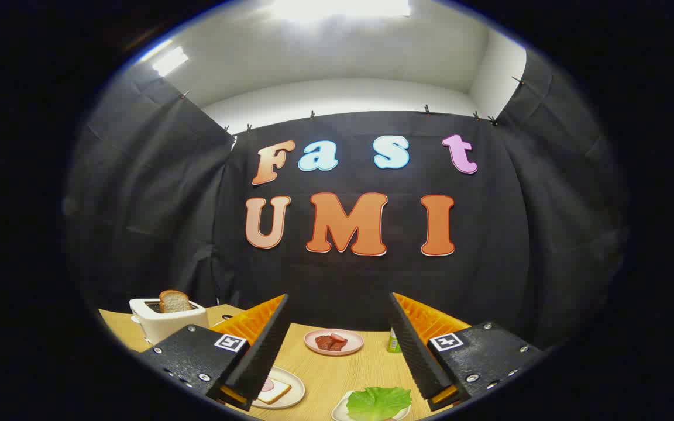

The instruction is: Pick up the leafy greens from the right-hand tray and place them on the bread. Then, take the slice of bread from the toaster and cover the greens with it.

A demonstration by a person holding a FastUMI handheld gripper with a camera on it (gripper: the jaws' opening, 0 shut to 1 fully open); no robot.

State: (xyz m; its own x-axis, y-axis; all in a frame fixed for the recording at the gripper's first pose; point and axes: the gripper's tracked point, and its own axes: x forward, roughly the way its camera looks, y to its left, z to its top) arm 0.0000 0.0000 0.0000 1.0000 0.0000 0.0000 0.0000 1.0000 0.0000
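The tool (337,345) is wide open, holding nothing. The greens (379,402) lie on a tray (340,413) at bottom centre, between the fingers; the bread (274,390) waits on a plate (293,389) lower left. Risk: a shallow pinch tears or drops the limp leaf.

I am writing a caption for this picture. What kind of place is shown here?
Probably a staged recording booth set up as a small kitchen table: black cloth walls, a wooden table with a toaster, and plated food. The gripper hangs open above it.
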